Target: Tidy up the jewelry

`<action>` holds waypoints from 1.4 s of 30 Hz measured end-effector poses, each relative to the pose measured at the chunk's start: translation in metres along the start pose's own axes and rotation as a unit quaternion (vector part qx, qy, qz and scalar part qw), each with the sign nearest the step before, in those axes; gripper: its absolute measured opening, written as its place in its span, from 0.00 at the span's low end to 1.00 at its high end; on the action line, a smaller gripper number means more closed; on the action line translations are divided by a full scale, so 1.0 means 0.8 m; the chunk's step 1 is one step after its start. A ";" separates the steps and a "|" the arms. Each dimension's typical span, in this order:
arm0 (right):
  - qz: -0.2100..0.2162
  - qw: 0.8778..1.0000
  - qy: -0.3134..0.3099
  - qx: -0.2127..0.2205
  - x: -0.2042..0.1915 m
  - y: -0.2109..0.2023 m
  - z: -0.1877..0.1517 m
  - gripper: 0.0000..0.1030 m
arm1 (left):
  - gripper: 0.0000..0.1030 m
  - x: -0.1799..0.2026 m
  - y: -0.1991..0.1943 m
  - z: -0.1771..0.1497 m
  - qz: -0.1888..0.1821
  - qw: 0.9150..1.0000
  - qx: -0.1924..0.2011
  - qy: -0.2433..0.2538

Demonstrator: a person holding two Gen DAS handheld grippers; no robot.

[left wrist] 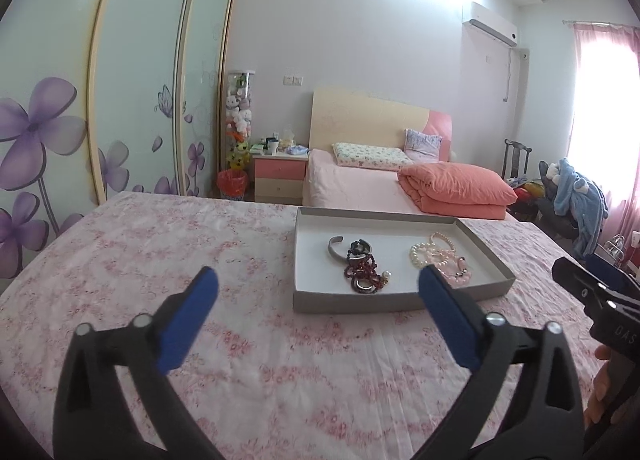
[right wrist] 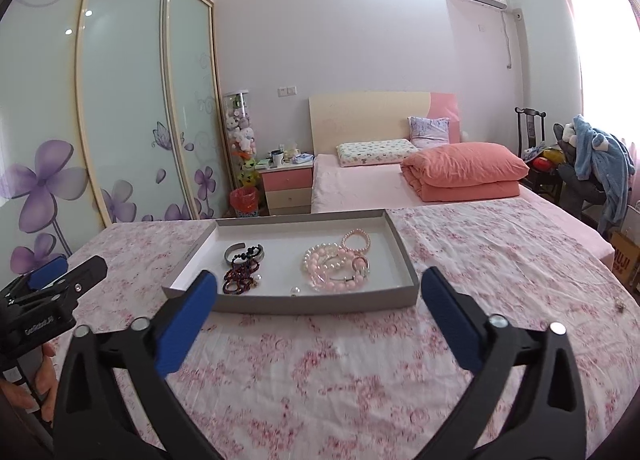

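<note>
**Both grippers hanging back from the tray**

The left gripper (left wrist: 318,286) and right gripper (right wrist: 318,288) are hovering low in frame over the cloth (right wrist: 340,364), jaws spread wide, holding nothing. Beyond them, mid-frame, the tray (right wrist: 304,304) is holding dark beads (right wrist: 240,276) at left and pearls (right wrist: 334,266) at right. Sorting seems nearly done or paused; one small piece (right wrist: 621,306) is lying far right, likely wanting a reach next.

Bracelets (right wrist: 336,268) heaped in shallow grey tray (right wrist: 316,305)

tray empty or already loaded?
Loaded: the tray holds dark bracelets on its left side, pink and pearl ones on its right.
</note>
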State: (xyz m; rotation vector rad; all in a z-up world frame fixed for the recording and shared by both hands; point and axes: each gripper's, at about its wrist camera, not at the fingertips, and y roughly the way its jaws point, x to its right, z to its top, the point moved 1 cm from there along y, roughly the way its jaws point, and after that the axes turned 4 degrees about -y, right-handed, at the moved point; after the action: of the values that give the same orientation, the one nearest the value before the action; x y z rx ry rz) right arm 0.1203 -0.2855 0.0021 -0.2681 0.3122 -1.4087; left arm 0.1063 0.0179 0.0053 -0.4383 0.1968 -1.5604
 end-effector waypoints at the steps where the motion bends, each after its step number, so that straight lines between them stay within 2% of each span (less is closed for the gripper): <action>1: -0.001 1.000 0.000 0.000 0.000 -0.003 -0.002 0.98 | 0.96 0.002 -0.004 0.000 -0.001 1.000 0.002 0.001; 11: -0.003 1.000 -0.009 0.008 -0.003 -0.034 -0.028 0.98 | 0.96 0.008 -0.042 -0.022 0.008 1.000 0.017 0.017; 16: -0.003 1.000 -0.020 0.013 -0.006 -0.046 -0.038 0.98 | 0.96 0.004 -0.052 -0.028 0.002 1.000 0.017 0.005; 24: -0.002 1.000 0.007 0.009 0.006 -0.049 -0.043 0.98 | 0.96 0.006 -0.060 -0.034 0.000 1.000 0.027 0.012; 42: 0.001 1.000 0.004 0.017 0.003 -0.052 -0.040 0.98 | 0.96 0.013 -0.057 -0.033 -0.001 1.000 0.024 0.017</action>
State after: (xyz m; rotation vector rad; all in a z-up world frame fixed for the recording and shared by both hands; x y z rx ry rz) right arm 0.0705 -0.2935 -0.0127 -0.2348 0.2941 -1.4124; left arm 0.0542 0.0056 0.0011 -0.3735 0.1846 -1.5729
